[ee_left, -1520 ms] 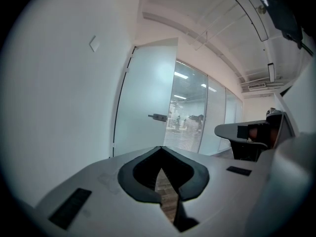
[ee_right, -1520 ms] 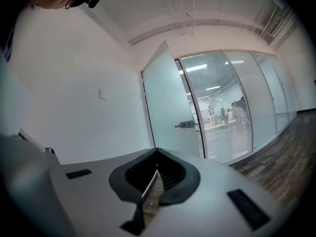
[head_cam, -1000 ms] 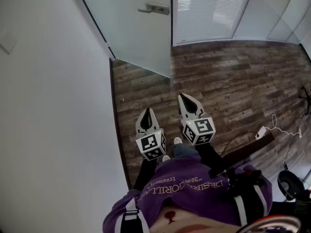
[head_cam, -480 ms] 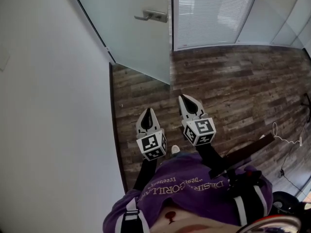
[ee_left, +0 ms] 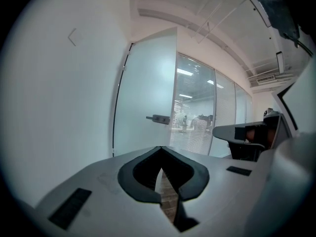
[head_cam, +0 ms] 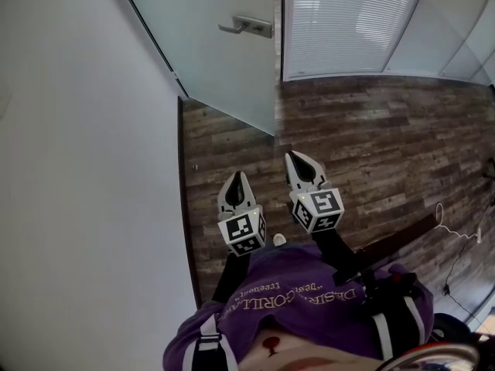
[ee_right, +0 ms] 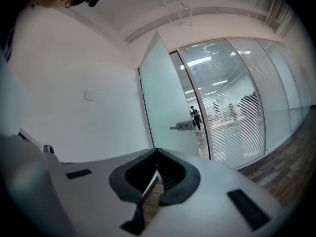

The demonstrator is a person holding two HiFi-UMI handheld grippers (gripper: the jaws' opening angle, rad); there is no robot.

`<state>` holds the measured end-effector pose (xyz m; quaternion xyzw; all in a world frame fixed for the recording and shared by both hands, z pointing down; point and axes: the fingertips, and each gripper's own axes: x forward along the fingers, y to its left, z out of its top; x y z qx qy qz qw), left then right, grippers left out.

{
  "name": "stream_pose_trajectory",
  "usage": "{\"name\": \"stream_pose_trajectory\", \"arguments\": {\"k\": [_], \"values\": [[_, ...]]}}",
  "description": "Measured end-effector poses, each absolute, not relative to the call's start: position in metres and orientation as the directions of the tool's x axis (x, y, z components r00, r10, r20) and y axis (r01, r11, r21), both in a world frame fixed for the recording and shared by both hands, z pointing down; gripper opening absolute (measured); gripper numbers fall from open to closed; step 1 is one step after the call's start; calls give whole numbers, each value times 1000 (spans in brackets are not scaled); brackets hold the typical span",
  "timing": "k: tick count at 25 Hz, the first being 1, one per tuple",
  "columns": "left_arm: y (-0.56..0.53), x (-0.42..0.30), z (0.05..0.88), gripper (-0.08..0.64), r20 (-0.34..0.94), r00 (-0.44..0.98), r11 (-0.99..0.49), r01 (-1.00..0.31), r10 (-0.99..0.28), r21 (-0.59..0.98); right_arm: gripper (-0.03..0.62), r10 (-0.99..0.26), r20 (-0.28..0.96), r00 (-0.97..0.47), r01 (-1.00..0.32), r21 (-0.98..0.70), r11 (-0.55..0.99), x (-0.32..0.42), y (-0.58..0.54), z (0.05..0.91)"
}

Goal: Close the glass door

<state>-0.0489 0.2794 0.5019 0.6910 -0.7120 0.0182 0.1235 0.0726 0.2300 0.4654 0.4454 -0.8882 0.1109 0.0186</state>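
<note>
The person in a purple shirt [head_cam: 294, 300] is holding two tools side by side over the wooden floor [head_cam: 371, 130]. The left tool [head_cam: 236, 180] is showing its jaws together, with nothing between them. The right tool [head_cam: 298, 162], at its 3 o'clock, is also closed and empty. A white wall [head_cam: 85, 168] is running along at 9 o'clock. Farther, at 12 o'clock, the glass door [head_cam: 216, 60] is standing open, well apart from both tools, with its handle [head_cam: 247, 26] near the free edge. At 1 o'clock a glass partition with blinds [head_cam: 348, 22] is standing.
</note>
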Motion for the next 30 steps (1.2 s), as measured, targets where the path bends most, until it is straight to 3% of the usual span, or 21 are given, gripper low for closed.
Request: {"name": "stream_pose_trajectory", "arguments": {"k": [30], "values": [[133, -160, 498, 2, 184, 82, -57, -989, -980, 140, -9, -847, 111, -519, -849, -177, 498, -35, 95, 461]]}}
